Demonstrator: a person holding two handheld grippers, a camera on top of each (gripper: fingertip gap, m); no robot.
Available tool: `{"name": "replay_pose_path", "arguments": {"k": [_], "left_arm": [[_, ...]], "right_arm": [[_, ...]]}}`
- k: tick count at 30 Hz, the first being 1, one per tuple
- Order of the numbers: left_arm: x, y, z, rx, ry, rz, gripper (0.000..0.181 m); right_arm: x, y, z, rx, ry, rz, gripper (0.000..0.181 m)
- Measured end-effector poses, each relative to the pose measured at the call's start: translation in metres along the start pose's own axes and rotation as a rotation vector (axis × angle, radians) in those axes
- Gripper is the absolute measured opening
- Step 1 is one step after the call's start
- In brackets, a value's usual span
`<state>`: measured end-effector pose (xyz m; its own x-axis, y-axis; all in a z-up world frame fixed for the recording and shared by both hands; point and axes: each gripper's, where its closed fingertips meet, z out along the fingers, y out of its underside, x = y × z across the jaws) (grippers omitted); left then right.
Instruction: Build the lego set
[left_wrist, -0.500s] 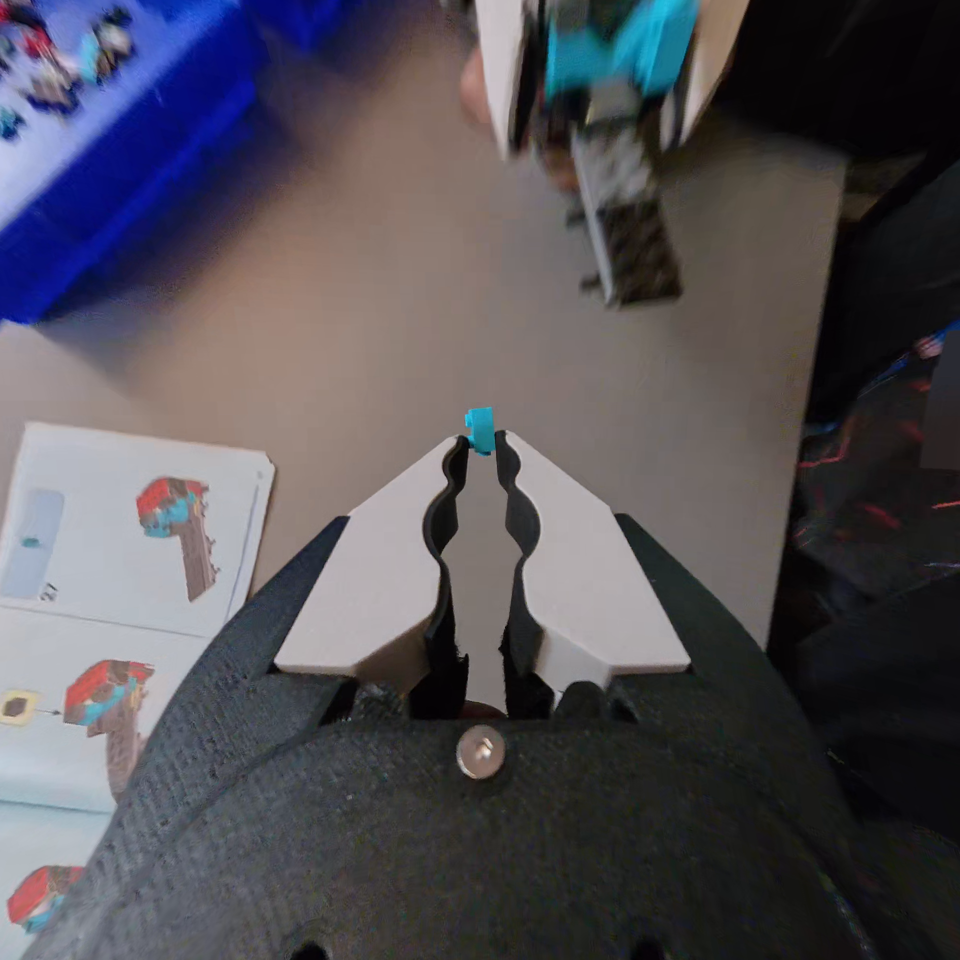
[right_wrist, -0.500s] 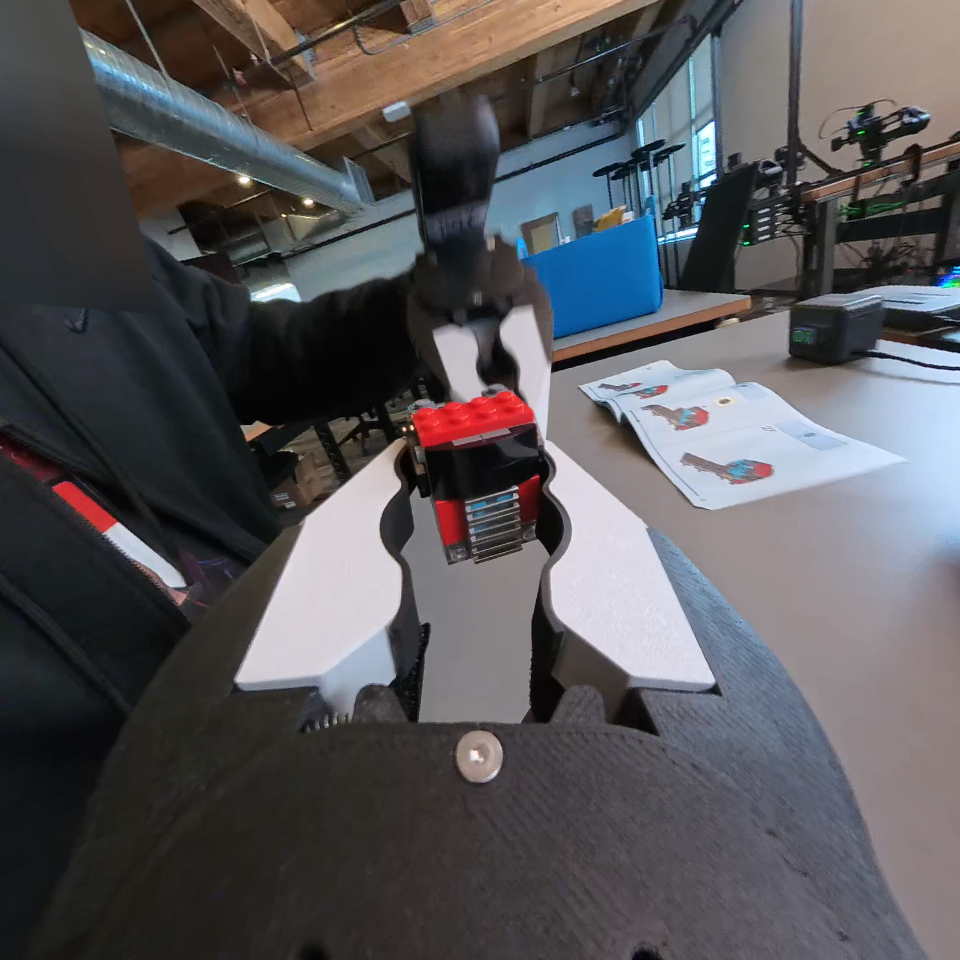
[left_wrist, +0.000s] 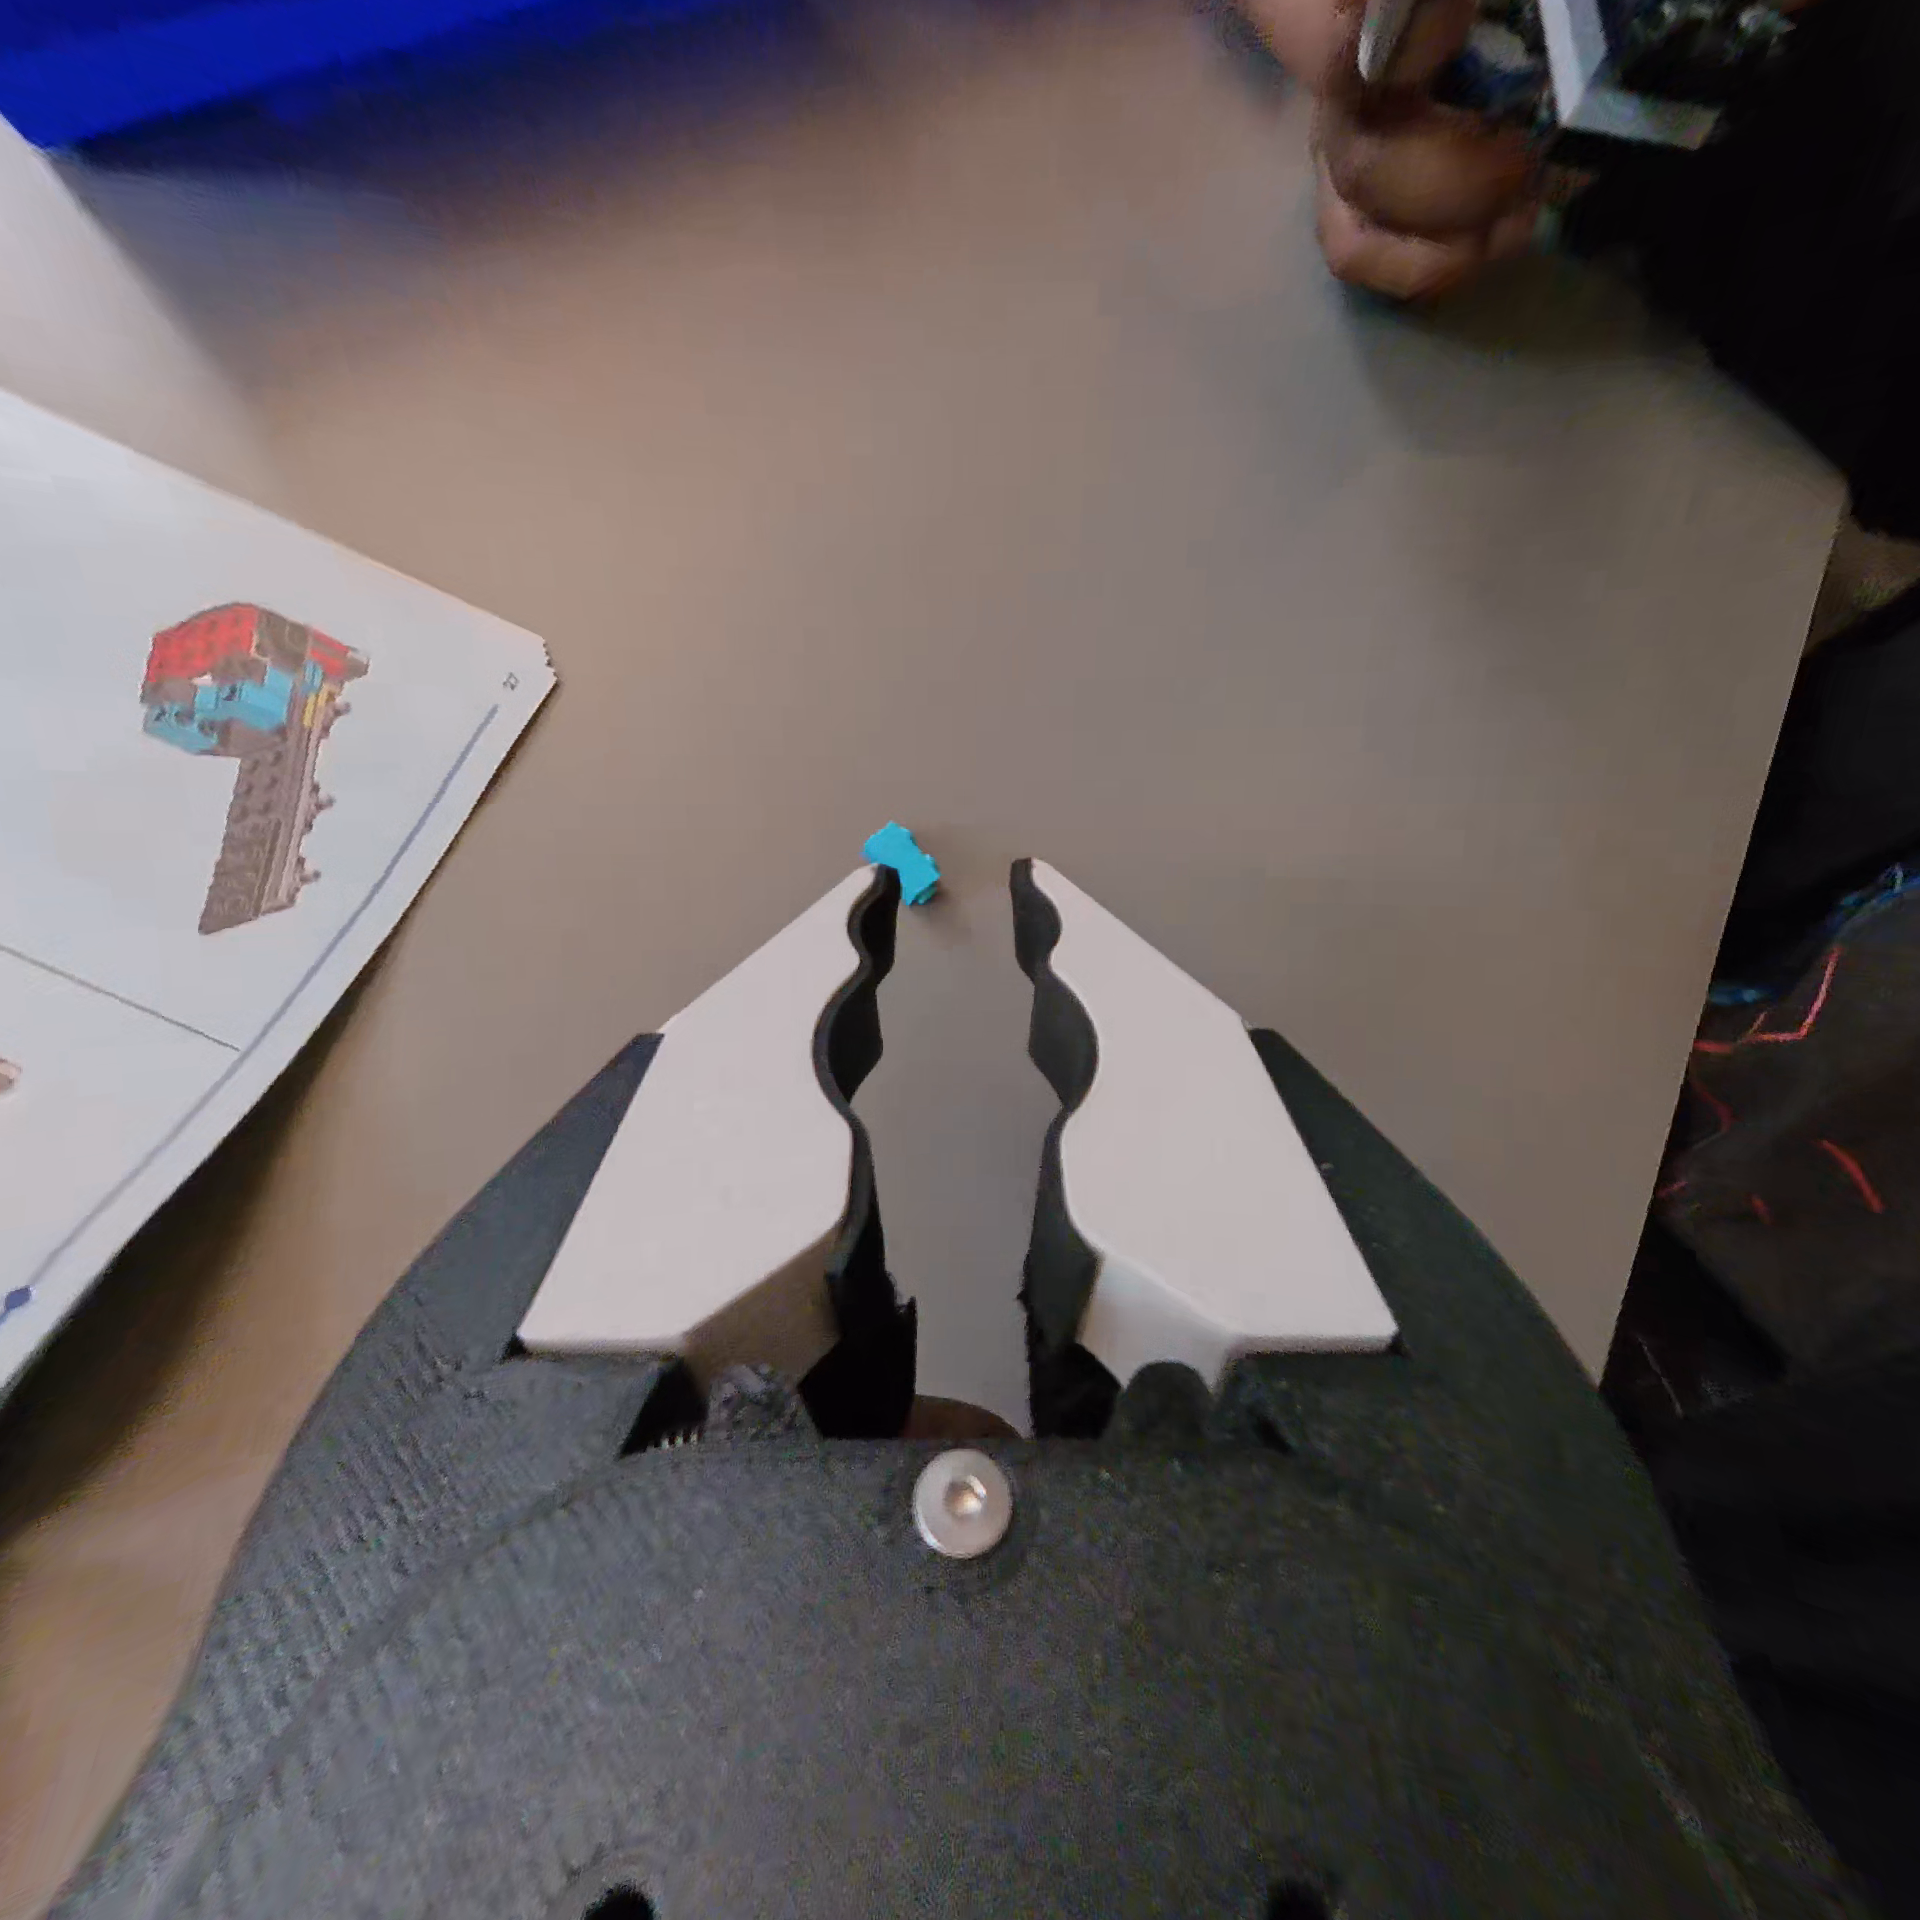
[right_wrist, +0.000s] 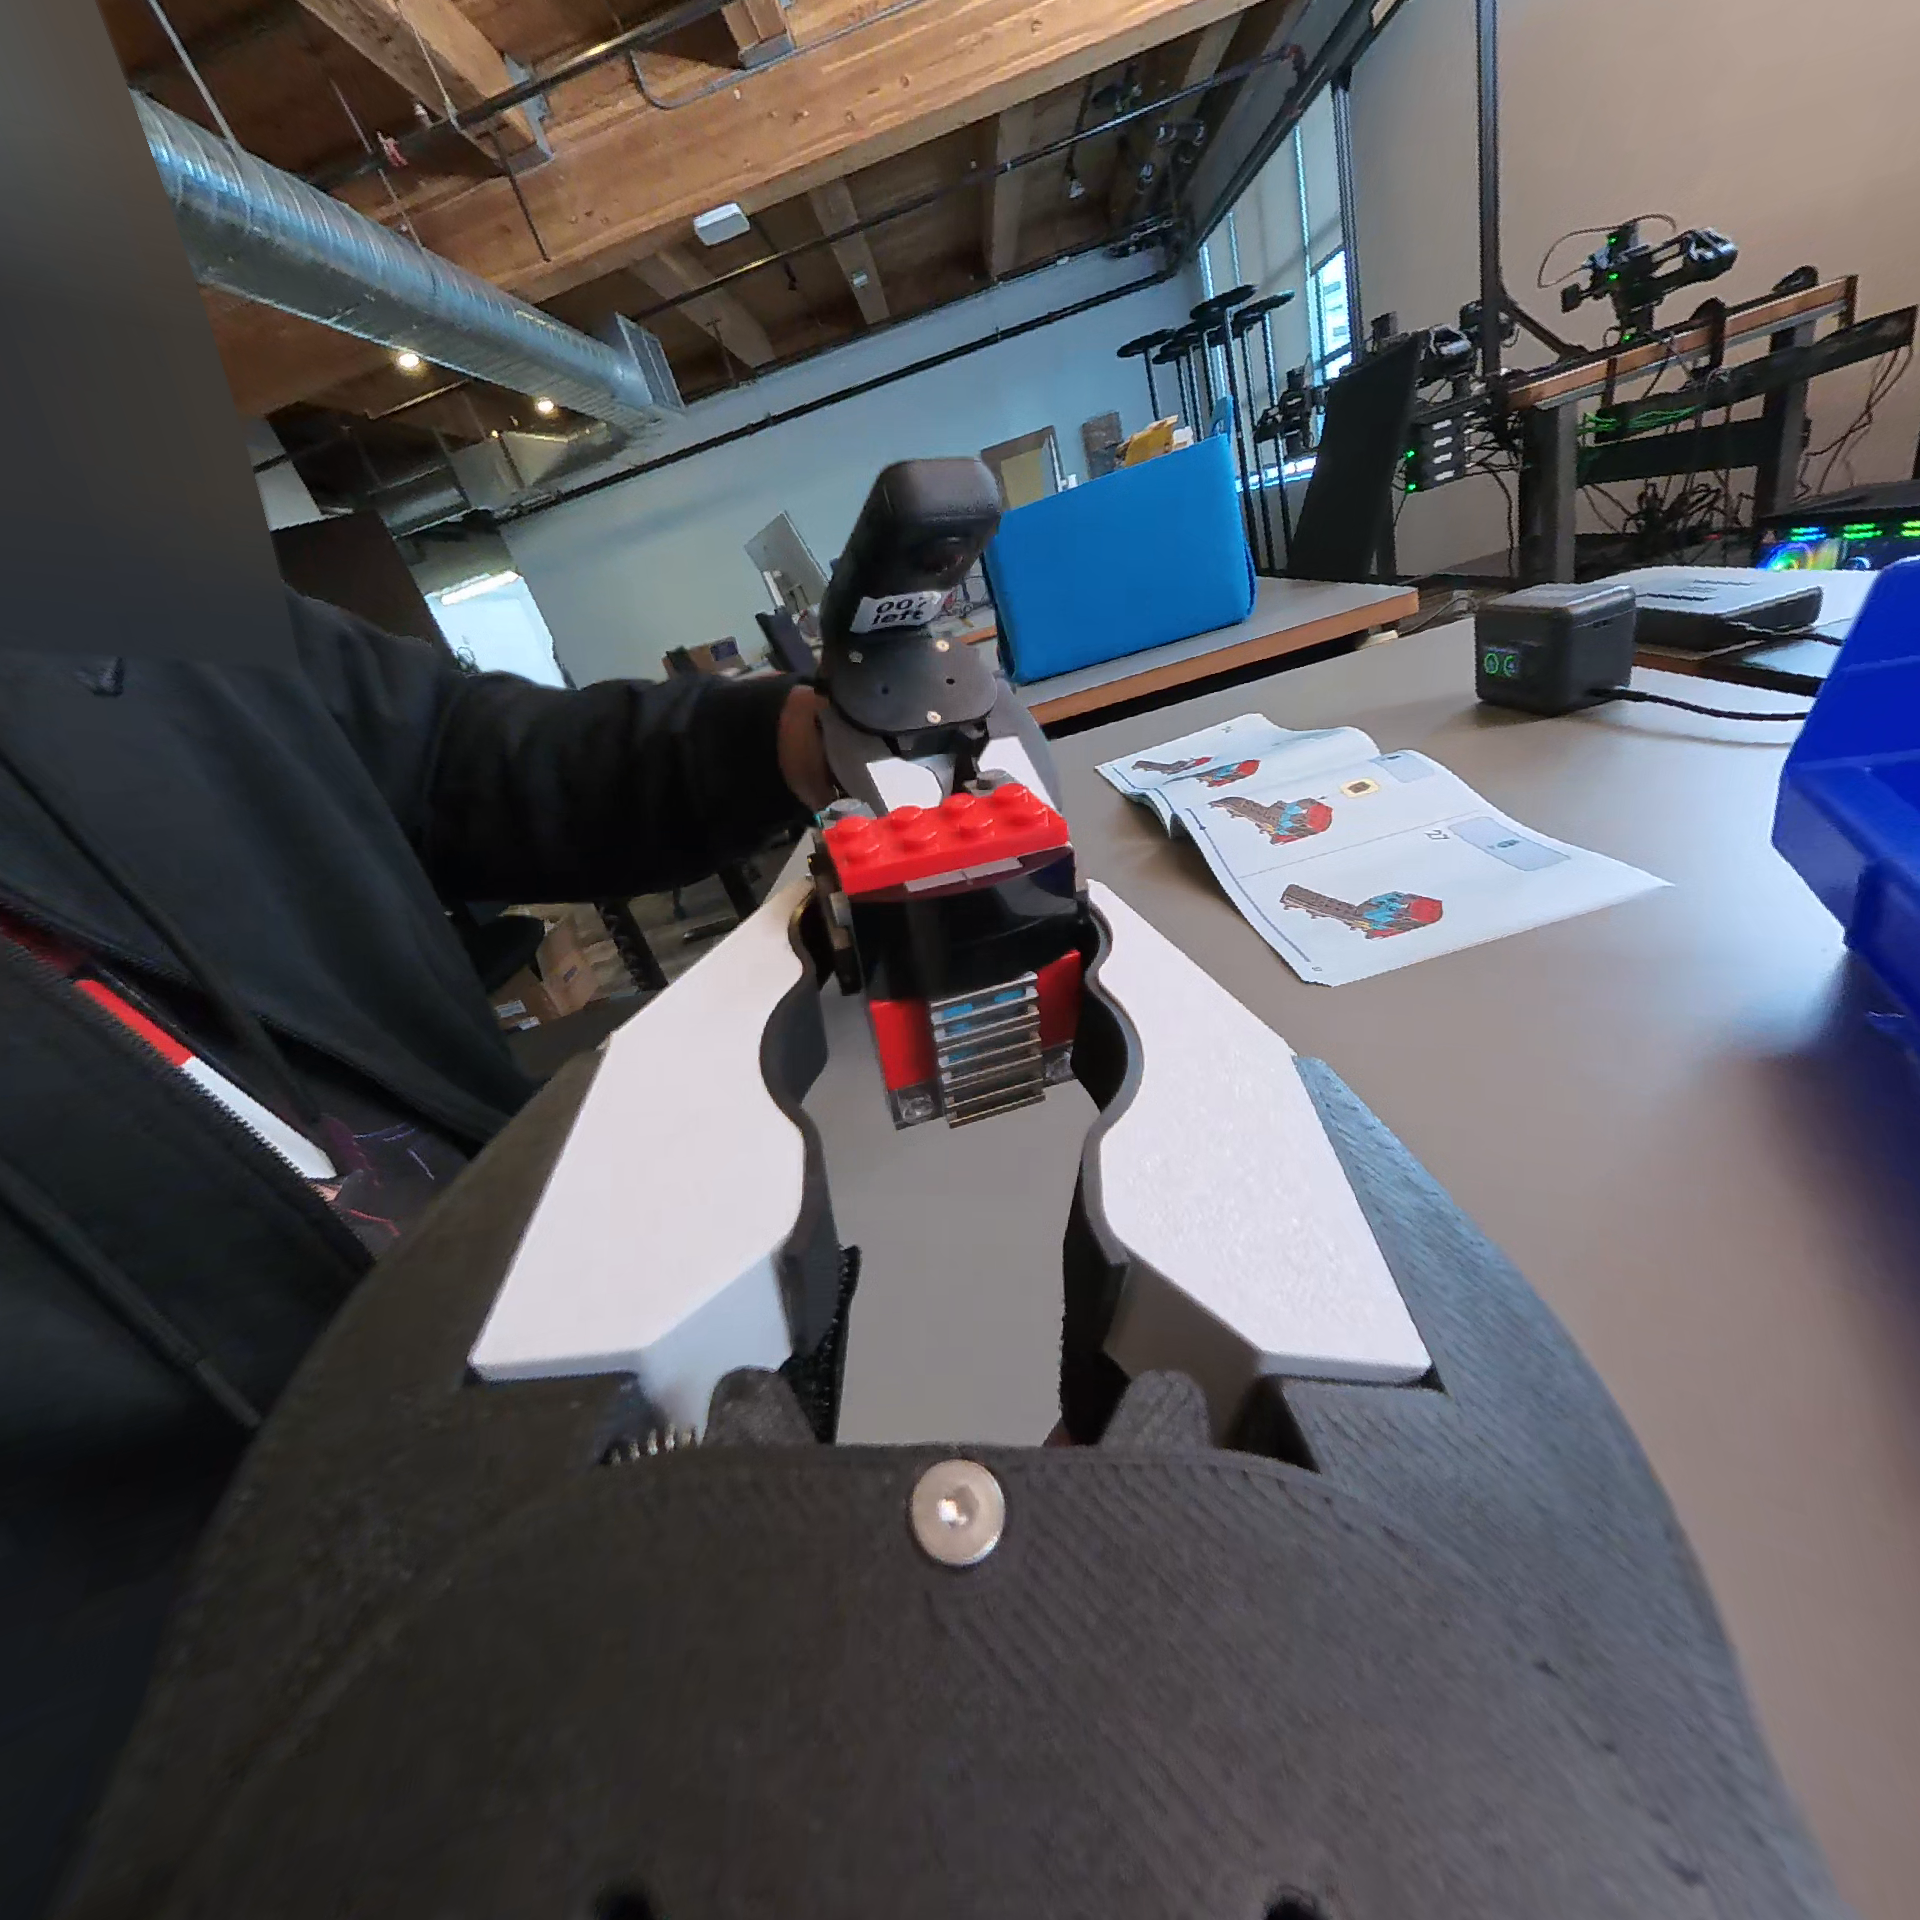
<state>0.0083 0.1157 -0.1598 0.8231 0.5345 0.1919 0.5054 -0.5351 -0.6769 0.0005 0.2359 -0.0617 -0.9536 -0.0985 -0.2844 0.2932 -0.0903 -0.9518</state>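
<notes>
In the left wrist view the right gripper and the lego build it carries are motion-blurred and cut off by the top edge, and the blue bin there is only a smear. The instruction booklet runs off the left edge. In the right wrist view the red-and-black lego build hides the left gripper's fingertips, so its grip cannot be read there.

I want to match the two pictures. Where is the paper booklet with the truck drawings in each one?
Left wrist view: instruction booklet lies at the left edge, on the table.
Right wrist view: it lies right of centre, beyond the lego truck.
Shared landmark: the grey table.
</notes>
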Motion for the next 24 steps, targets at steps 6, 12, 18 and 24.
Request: {"name": "replay_pose_path", "arguments": {"k": [6, 12, 18, 24], "left_arm": [[-0.014, 0.019, 0.014, -0.059, -0.147, -0.101, 0.026], [-0.014, 0.016, 0.020, -0.045, -0.237, -0.007, 0.026], [-0.013, 0.007, 0.026, -0.054, -0.249, 0.052, 0.009], [0.026, -0.054, -0.003, -0.008, 0.021, 0.022, 0.009]], "right_arm": [[0.000, 0.001, 0.002, -0.006, 0.002, 0.000, 0.045], [-0.001, 0.002, 0.002, -0.010, 0.001, -0.005, 0.044], [-0.004, 0.003, 0.004, -0.016, -0.009, -0.021, 0.045], [-0.010, 0.005, 0.007, -0.026, -0.028, -0.039, 0.045]]}}
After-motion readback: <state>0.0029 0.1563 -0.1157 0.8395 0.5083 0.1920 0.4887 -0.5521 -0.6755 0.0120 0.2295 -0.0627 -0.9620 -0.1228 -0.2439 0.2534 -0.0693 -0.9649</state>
